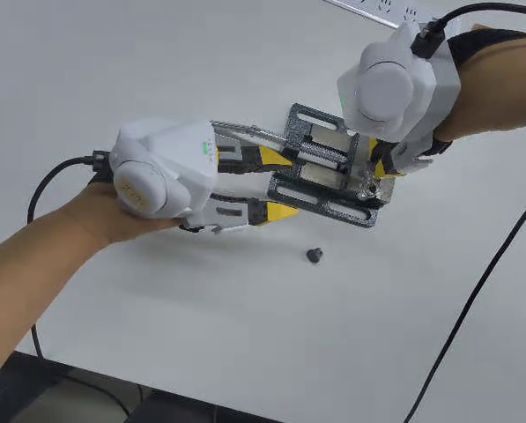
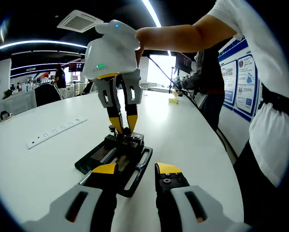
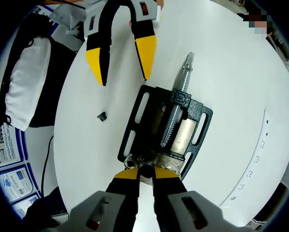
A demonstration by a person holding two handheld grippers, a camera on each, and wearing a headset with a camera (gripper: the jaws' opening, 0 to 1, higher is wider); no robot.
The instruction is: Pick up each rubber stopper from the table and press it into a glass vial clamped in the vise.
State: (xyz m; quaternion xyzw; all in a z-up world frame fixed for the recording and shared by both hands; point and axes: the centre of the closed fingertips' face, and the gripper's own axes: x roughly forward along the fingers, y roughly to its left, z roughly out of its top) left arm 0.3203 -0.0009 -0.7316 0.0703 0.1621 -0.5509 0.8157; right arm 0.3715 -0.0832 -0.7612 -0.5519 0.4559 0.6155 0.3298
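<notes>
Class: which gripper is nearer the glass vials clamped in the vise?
Right. The right gripper is at the vials, shut on a stopper. The left gripper is open at the opposite end of the vise.

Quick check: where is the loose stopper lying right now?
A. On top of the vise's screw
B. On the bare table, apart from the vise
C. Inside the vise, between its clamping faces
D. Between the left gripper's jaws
B: the loose stopper lies on the white table, off to one side of the vise and not touching it; the left gripper is open and holds nothing.
</notes>
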